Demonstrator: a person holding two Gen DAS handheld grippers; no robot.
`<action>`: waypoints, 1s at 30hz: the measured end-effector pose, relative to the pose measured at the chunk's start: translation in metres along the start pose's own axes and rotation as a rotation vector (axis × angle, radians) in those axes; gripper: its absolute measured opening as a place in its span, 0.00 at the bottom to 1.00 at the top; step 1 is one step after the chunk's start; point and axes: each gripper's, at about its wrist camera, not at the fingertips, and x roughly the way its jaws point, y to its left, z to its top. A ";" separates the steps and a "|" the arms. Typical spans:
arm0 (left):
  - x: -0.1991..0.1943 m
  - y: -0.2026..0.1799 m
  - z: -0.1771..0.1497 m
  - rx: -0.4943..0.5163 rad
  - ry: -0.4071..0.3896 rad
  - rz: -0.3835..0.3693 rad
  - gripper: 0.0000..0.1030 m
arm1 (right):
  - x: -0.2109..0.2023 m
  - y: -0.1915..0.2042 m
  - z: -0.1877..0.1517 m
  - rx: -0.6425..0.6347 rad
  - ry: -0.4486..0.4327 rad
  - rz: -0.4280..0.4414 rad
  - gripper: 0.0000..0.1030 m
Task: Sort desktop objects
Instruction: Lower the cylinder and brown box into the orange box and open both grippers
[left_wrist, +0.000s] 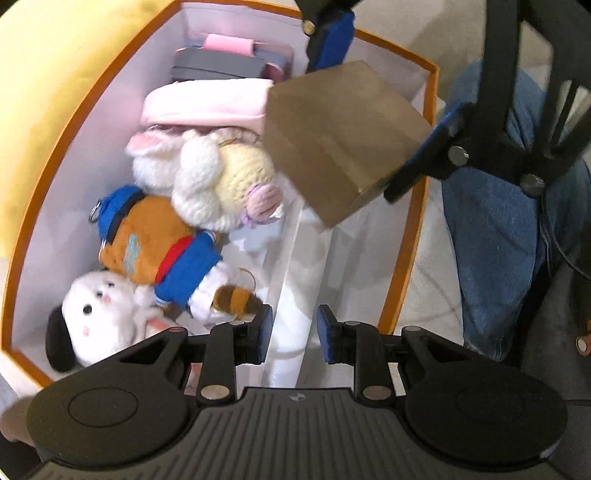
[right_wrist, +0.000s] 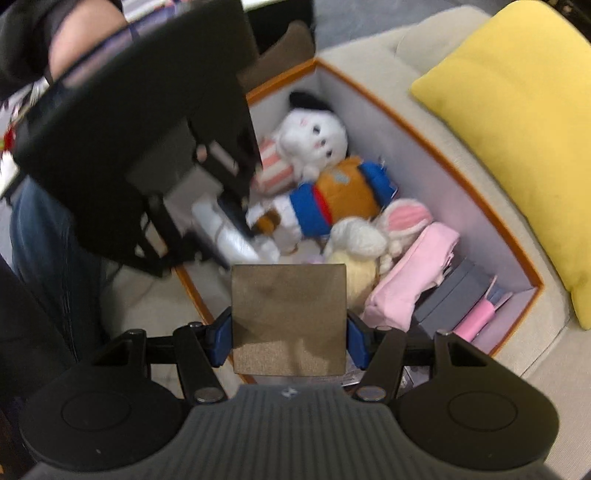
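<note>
- Two tools over the orange-rimmed box (right_wrist: 476, 218): right tool (right_wrist: 289, 334) pinches the brown carton (right_wrist: 289, 317) above the box's near edge; left tool (left_wrist: 294, 334) hangs narrowly parted, empty, over the white divider (left_wrist: 291, 295).
- Risk: the carton could land on the plush toys (left_wrist: 159, 243) and tip, as they crowd that compartment.
- Tools may collide, being close.

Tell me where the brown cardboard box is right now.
The brown cardboard box is clamped in the right gripper, held above the orange-rimmed storage box, beside the pink pouch.
</note>
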 end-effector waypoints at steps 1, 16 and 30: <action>0.000 0.001 -0.004 -0.005 -0.010 0.001 0.28 | 0.003 0.000 0.001 -0.013 0.022 -0.008 0.60; -0.007 0.005 -0.022 -0.023 -0.072 0.050 0.14 | 0.044 0.005 0.011 -0.277 0.330 -0.055 0.60; -0.010 0.011 -0.030 -0.030 -0.064 0.102 0.12 | 0.064 0.002 0.012 -0.355 0.303 0.063 0.59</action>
